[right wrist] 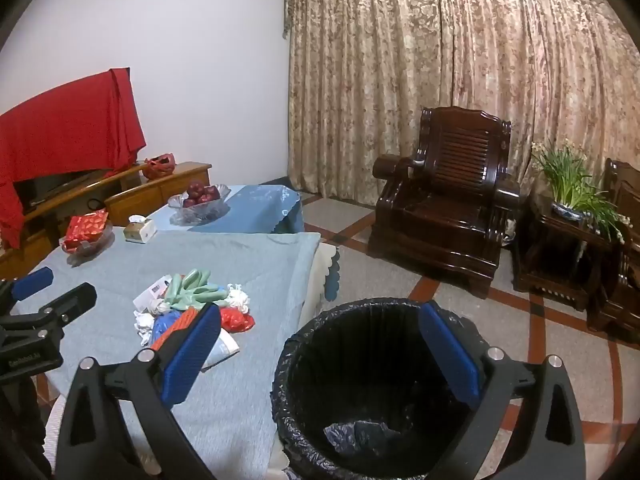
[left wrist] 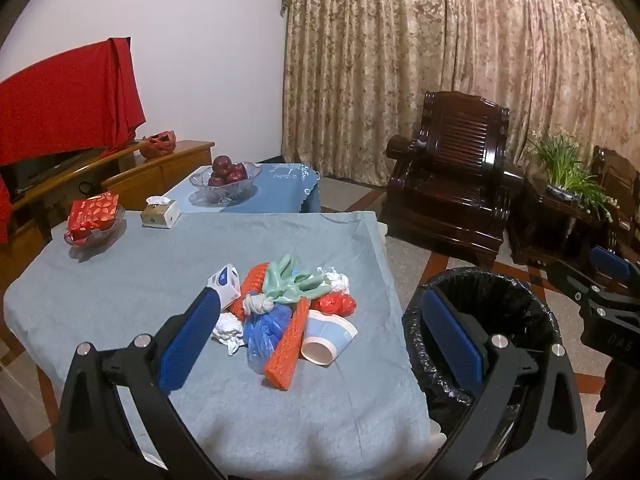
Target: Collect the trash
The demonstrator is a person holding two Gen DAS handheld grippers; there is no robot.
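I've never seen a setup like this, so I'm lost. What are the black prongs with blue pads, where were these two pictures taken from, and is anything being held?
No robot: a person carries a hand-held gripper in each hand, with a camera on each looking along its two fingers. The left hand-held gripper looks at the table and its trash pile; the right hand-held gripper looks at the bin beside the table. Both are open, holding nothing.

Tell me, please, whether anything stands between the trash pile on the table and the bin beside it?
Nothing visible does. The trash pile lies on the grey tablecloth, and the black-lined bin stands open-topped on the floor just past the table's edge. Both the left gripper and right gripper have their jaws wide, holding nothing.
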